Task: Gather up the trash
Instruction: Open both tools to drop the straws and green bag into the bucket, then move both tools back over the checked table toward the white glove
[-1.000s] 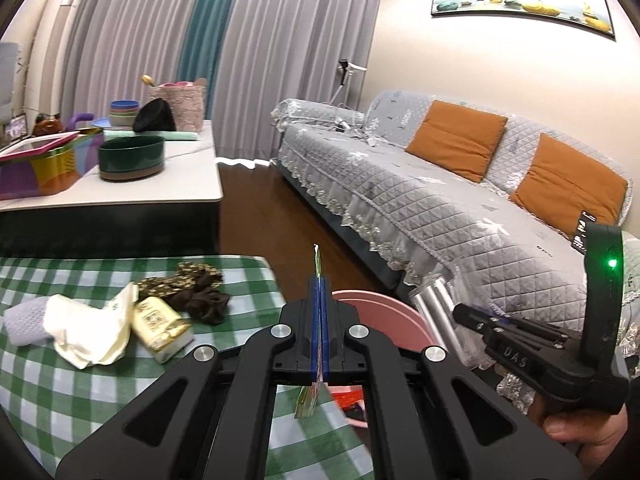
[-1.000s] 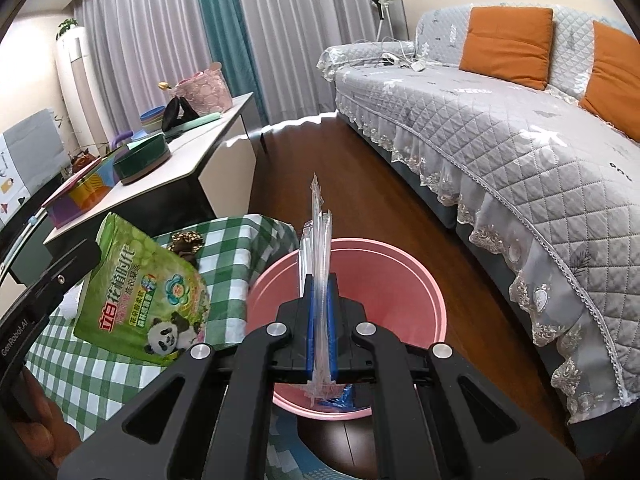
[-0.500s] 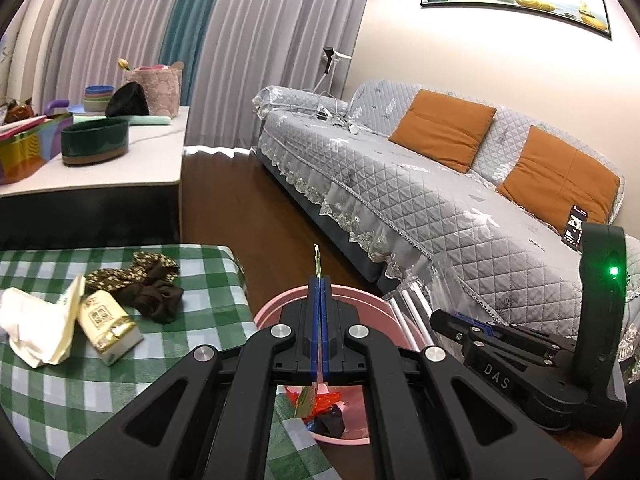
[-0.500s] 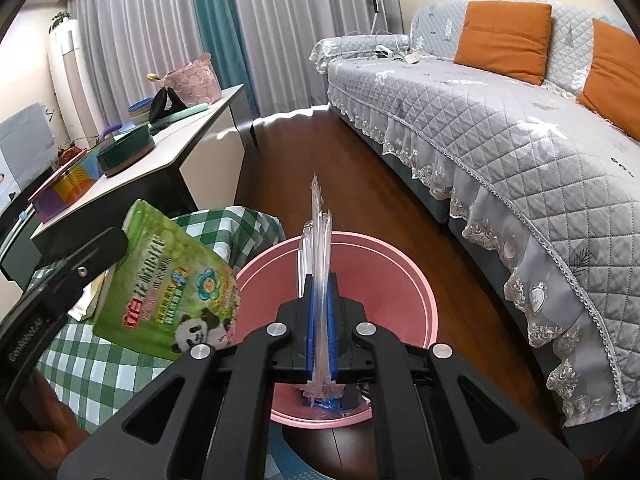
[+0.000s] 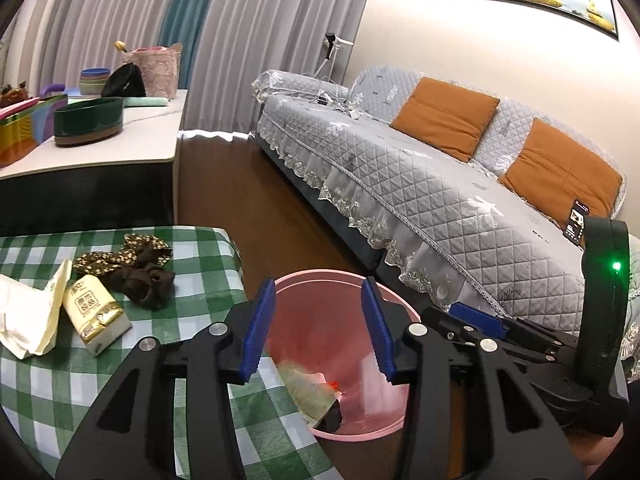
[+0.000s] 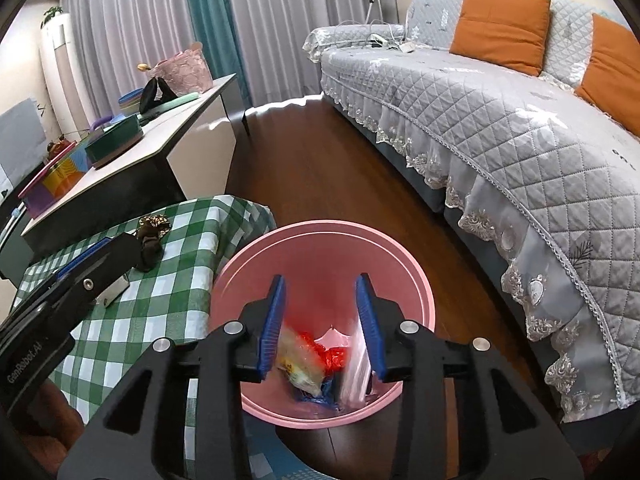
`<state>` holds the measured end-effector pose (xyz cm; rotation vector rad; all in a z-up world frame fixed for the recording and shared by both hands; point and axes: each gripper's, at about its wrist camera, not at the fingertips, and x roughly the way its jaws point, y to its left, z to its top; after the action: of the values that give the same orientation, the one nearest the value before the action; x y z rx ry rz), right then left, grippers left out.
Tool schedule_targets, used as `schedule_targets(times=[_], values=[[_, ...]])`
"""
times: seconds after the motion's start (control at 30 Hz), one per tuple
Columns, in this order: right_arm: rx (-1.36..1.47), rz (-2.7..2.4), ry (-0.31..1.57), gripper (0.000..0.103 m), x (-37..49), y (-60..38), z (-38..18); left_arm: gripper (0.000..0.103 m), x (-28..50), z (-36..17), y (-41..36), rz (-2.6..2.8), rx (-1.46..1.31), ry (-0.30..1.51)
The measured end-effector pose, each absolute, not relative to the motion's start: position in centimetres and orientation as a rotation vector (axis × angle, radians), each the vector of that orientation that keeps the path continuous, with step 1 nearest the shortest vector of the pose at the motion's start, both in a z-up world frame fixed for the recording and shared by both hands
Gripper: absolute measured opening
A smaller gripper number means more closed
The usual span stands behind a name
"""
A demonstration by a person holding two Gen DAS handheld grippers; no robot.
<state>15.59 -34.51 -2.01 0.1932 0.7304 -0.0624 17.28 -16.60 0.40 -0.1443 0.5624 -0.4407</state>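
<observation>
Round pink plastic waste bin (image 6: pixel 324 248), beside the green-checked table (image 5: pixel 192 360): left gripper (image 5: pixel 316 328) and right gripper (image 6: pixel 322 320) both spread wide above it — wrappers (image 6: pixel 304 360) dropped inside — tissue pack (image 5: pixel 96 316) remains on the table.

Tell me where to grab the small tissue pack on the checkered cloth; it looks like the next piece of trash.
Grip the tissue pack across its two long sides near the middle, coming down from above with the open left gripper. It lies flat, its short end toward the camera; the crumpled white paper bag crowds its left side.
</observation>
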Motion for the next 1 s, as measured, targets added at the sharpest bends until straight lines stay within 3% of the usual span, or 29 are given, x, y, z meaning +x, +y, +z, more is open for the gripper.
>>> schedule_targets(times=[0.5,1.0], values=[[0.202,-0.029,0.69,0.037,15.1,-31.5,-0.4,0.047,15.5,2.1,-12.1,-0.335,-0.135,0.539],[0.225,0.105,0.638,0.037,15.4,-23.9,0.8,0.048,13.8,2.2,-1.8,-0.113,-0.184,0.512]])
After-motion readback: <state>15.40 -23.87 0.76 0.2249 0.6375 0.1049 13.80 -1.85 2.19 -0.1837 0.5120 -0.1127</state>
